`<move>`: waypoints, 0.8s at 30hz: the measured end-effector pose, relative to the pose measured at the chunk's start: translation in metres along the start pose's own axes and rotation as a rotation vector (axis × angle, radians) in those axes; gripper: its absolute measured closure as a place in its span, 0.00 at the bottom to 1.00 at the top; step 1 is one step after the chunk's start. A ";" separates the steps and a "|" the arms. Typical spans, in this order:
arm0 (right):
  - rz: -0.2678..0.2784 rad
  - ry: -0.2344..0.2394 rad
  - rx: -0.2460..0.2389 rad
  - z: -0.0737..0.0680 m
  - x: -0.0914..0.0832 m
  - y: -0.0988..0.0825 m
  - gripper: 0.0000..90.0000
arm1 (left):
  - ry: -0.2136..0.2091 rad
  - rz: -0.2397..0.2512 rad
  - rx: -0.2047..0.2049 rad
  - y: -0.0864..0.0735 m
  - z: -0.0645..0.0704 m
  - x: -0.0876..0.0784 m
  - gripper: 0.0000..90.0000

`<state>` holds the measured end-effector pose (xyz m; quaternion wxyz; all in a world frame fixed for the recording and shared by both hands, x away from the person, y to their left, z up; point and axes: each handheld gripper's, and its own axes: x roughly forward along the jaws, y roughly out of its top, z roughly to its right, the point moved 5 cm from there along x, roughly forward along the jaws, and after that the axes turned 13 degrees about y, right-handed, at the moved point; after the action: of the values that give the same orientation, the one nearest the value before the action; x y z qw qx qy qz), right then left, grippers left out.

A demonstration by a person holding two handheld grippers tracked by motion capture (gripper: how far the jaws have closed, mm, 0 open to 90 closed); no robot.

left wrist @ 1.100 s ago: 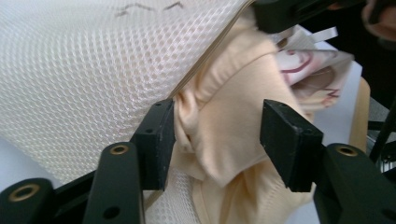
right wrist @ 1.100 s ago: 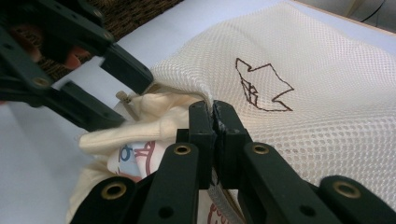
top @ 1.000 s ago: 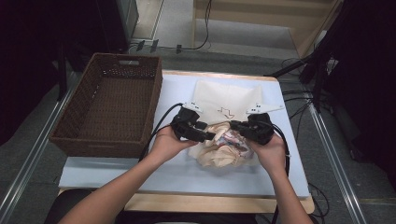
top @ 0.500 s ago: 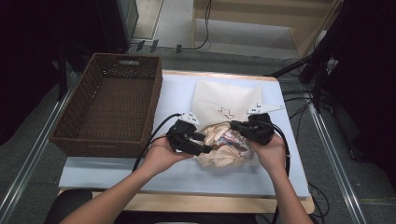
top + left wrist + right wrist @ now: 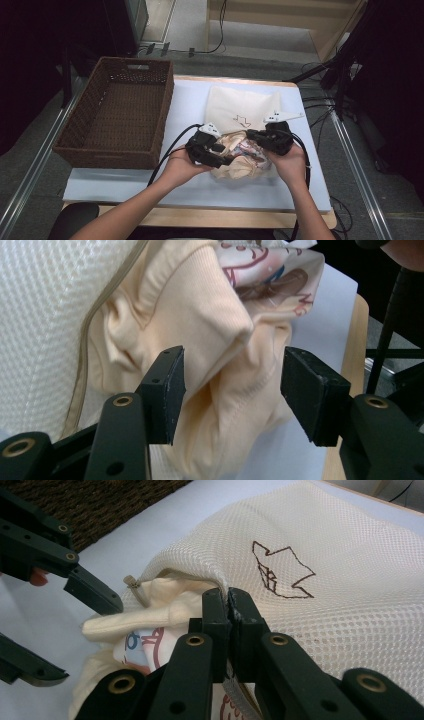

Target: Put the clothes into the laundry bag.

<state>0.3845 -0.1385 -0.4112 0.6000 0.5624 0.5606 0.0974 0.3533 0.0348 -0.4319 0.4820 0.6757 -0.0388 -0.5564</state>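
A cream mesh bag point(image 5: 240, 102) with a dark arrow mark lies on the white table cover point(image 5: 125, 182). A crumpled cream garment point(image 5: 240, 162) with a printed picture bulges from the bag's mouth. My right gripper point(image 5: 229, 600) is shut on the upper edge of that mouth, pinching the mesh bag point(image 5: 340, 595) above the garment point(image 5: 165, 612). My left gripper point(image 5: 232, 385) stands open, its jaws on either side of a fold of the garment point(image 5: 200, 325), and the right-hand pad is clear of the cloth. In the high view the left gripper point(image 5: 226, 152) faces the right gripper point(image 5: 252, 135) across the garment.
A brown wicker basket point(image 5: 120, 115) sits at the table's left, close to my left hand. The bag's zip pull point(image 5: 134, 587) hangs at the mouth's left corner. Cables trail from both grippers toward the table's wooden front edge point(image 5: 200, 217).
My left gripper has shifted a little toward the person and now sits lower on the garment. The right gripper has kept its pinch on the bag's edge.
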 end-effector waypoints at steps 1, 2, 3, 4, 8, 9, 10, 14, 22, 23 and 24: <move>0.000 0.001 0.000 0.000 0.000 0.000 0.98 | 0.002 -0.005 -0.002 0.001 0.001 0.003 0.49; 0.000 0.000 0.000 0.000 0.000 0.000 0.98 | 0.003 -0.008 -0.004 0.002 0.001 0.004 0.50; 0.000 0.000 0.000 0.000 0.000 0.000 0.98 | 0.006 -0.010 0.000 0.003 0.002 0.006 0.50; 0.000 0.000 0.000 0.000 0.000 0.000 0.98 | 0.011 -0.011 0.007 0.003 0.004 0.008 0.51; 0.000 -0.001 0.000 0.000 0.000 0.000 0.98 | 0.041 -0.015 0.033 0.006 0.005 0.016 0.55; -0.001 -0.002 -0.001 0.000 0.000 0.000 0.98 | 0.043 -0.013 0.024 0.008 0.005 0.020 0.60; -0.001 -0.002 -0.001 0.000 0.000 0.000 0.98 | 0.043 -0.013 0.024 0.008 0.005 0.020 0.63; -0.001 -0.001 -0.002 0.000 -0.001 0.000 0.98 | 0.048 -0.006 0.010 0.009 -0.001 0.027 0.76; -0.001 0.000 -0.002 -0.003 -0.001 0.001 0.98 | 0.084 -0.022 0.030 0.010 -0.011 0.039 0.91; 0.002 0.002 -0.004 -0.003 0.000 0.001 0.98 | 0.097 -0.022 0.031 0.012 -0.012 0.042 0.91; 0.002 0.002 -0.004 -0.003 0.000 0.001 0.98 | 0.097 -0.022 0.031 0.012 -0.012 0.042 0.91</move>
<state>0.3828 -0.1367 -0.4091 0.6006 0.5616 0.5604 0.0995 0.3850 0.0110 -0.4544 0.4669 0.7096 -0.0165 -0.5275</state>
